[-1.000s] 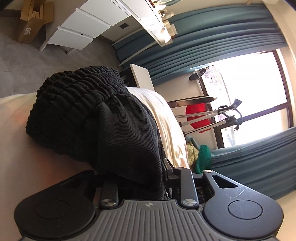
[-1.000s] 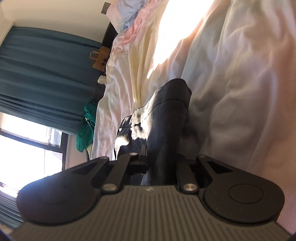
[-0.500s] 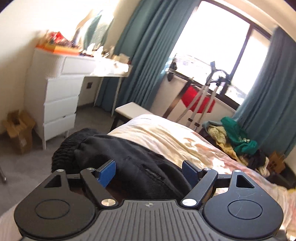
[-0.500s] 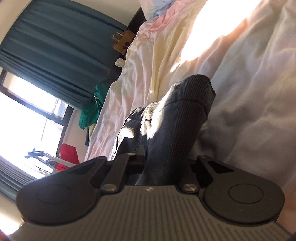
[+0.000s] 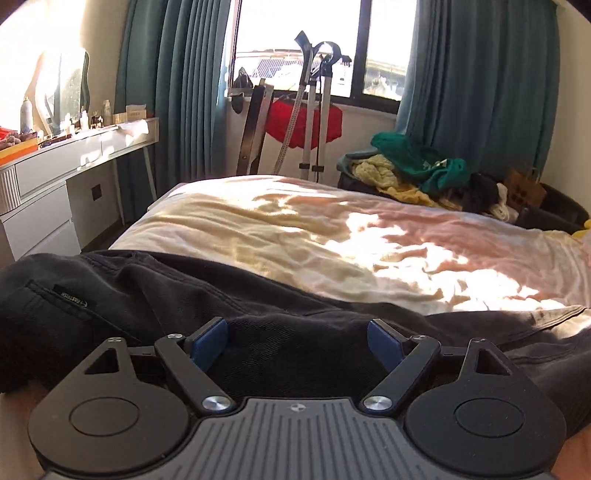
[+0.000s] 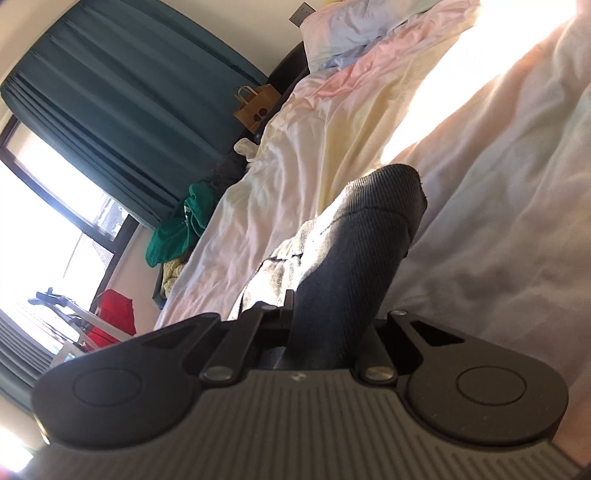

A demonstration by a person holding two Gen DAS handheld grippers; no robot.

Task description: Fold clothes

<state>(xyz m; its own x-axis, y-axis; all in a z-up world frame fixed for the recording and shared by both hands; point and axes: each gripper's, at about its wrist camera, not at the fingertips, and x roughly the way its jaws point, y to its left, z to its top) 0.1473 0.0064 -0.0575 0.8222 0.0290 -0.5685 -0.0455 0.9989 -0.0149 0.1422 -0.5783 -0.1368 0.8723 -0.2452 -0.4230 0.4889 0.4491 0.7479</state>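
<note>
A black garment [image 5: 155,295] lies spread across the near edge of the bed [image 5: 332,236]. My left gripper [image 5: 297,341] hovers just over it, open, its blue pads [image 5: 208,338] wide apart with nothing between them. In the right wrist view the ribbed cuff end of the black garment [image 6: 354,266] stands up from my right gripper [image 6: 328,332], which is shut on it. The cuff hides the right fingertips.
A heap of green and yellow clothes [image 5: 417,166] sits past the bed's far side by the teal curtains [image 5: 480,85]. A white dresser [image 5: 55,184] stands to the left, a metal rack with red cloth [image 5: 306,114] by the window. Pillows [image 6: 354,33] lie at the bed's head.
My left gripper let go of the garment, opened wide and swung round to face the window. The garment now lies flat on the bed. My right gripper kept its hold and tilted slightly.
</note>
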